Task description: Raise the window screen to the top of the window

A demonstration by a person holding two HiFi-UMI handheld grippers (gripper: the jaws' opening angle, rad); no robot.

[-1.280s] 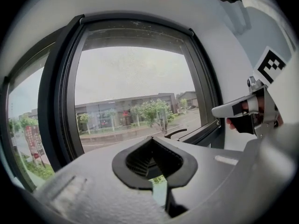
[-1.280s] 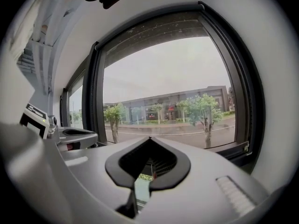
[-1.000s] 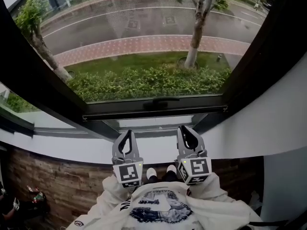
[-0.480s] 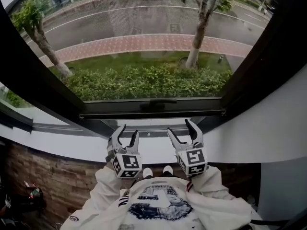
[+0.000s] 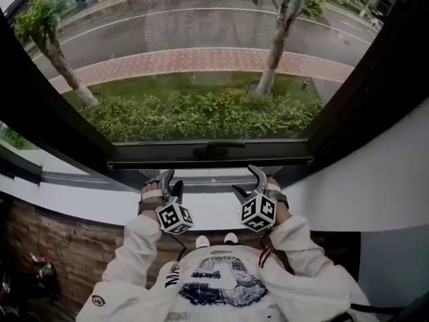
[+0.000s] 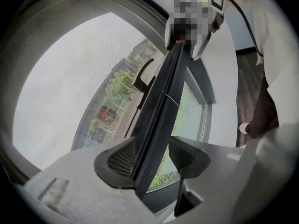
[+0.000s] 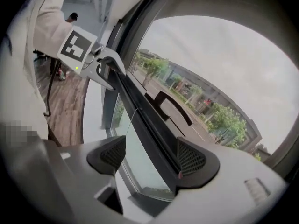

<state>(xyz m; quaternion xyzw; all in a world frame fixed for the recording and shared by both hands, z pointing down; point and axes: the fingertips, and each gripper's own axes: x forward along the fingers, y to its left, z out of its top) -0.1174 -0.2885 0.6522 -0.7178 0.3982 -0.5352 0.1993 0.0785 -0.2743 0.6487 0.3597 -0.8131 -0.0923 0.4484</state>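
While the person is standing at the window, both grippers are reaching down to the dark bottom bar (image 5: 134, 162) of the window screen (image 5: 201, 32). The left gripper (image 5: 169, 183) is pointing down and forward, and its jaws have just been opening wide. In the left gripper view the bar (image 6: 159, 115) is running right between the jaws of the left gripper (image 6: 152, 157). It is lying close by one pad, and the other pad is standing clear of it, so nothing is being squeezed. The right gripper (image 5: 247, 181) is sitting just beside the left one, a little apart, and its jaws have just been opening wide too. In the right gripper view the same bar (image 7: 145, 120) is passing between the jaws of the right gripper (image 7: 152, 155), close to one pad and well off the other. A black handle (image 5: 218, 146) is sticking out of the bar just past both grippers, about midway between them. The screen is sitting all the way down, with its mesh stretching up and away from the grippers over the glass. The white sill (image 5: 208, 210) is lying right under the grippers. Far beyond them, through the mesh, a green hedge (image 5: 201, 116) is showing.
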